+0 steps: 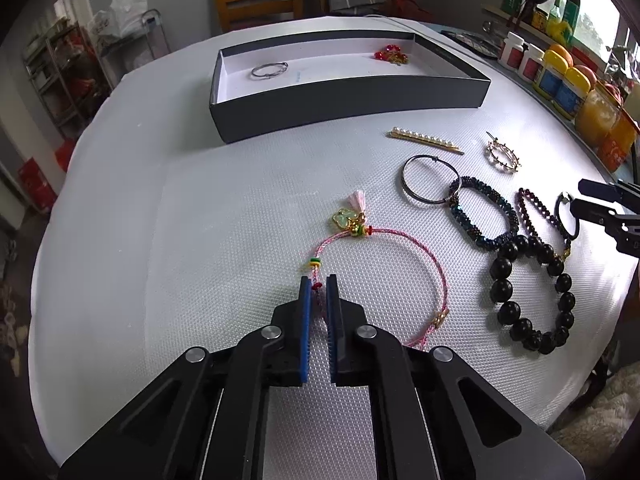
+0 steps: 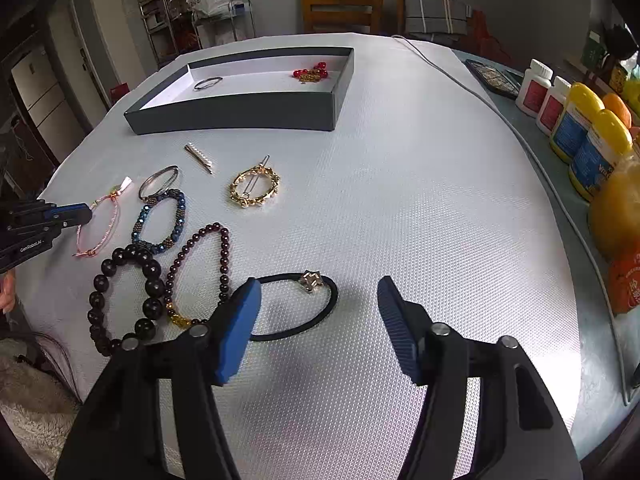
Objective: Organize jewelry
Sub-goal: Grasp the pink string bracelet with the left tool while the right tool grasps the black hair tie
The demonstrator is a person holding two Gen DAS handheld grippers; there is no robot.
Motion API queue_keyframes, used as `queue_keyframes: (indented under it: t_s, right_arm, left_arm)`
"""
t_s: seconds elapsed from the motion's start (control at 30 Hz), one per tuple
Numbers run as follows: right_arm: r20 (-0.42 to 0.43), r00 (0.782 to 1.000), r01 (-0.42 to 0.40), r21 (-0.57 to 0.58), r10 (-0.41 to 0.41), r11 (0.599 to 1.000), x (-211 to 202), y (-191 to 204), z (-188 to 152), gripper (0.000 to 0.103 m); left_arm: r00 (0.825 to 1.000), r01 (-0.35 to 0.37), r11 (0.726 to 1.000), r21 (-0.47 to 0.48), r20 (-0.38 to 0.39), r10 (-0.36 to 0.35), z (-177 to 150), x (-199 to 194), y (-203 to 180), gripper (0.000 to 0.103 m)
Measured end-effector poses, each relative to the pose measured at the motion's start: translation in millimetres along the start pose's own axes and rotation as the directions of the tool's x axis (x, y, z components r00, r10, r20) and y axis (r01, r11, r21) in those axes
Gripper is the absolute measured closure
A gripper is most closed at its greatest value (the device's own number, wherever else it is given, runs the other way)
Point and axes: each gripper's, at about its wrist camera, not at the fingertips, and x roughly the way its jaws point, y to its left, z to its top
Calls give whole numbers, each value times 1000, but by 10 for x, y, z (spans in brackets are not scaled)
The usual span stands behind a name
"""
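My left gripper [image 1: 319, 286] is shut on the pink cord bracelet [image 1: 436, 276], gripping its left side where it lies on the table; it also shows in the right wrist view [image 2: 100, 224]. My right gripper [image 2: 320, 300] is open and empty, just above a black hair tie [image 2: 316, 320] with a metal charm. A dark open box [image 1: 348, 106] at the far side holds a silver bangle [image 1: 269, 70] and a red bead piece [image 1: 390, 55].
On the white mat lie a pearl hair clip [image 1: 426, 141], a gold ring-shaped clip [image 2: 255, 188], a silver bangle [image 1: 428, 182], a blue beaded bracelet [image 1: 482, 212], a garnet bracelet [image 2: 200, 264] and a black bead bracelet [image 1: 532, 292]. Bottles [image 2: 580, 136] line the right edge.
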Motion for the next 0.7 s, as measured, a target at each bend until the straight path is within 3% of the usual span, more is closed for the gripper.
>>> queue_keyframes:
  t_s: [0.1, 0.27, 0.47, 0.63, 0.7]
  right_arm:
    - [-7, 1000, 12, -4, -12, 1000, 24, -7, 4, 59]
    - [-11, 999, 32, -27, -32, 999, 87, 26, 18, 64]
    - [-8, 1000, 10, -73, -10, 997, 123, 107, 63, 87]
    - [-12, 1000, -23, -50, 22, 998, 124, 93, 83, 89]
    - [-7, 1000, -22, -60, 22, 998, 108, 115, 104, 100]
  left_arm:
    - [1000, 8, 1000, 4, 3, -8, -15, -8, -3, 98]
    - [1000, 9, 1000, 1, 12, -9, -16, -6, 0, 98]
    - [1000, 17, 1000, -1, 17, -17, -14, -4, 11, 98]
    - [999, 31, 1000, -4, 24, -31, -14, -6, 24, 99]
    - [998, 52, 999, -15, 21, -52, 1, -6, 44, 99]
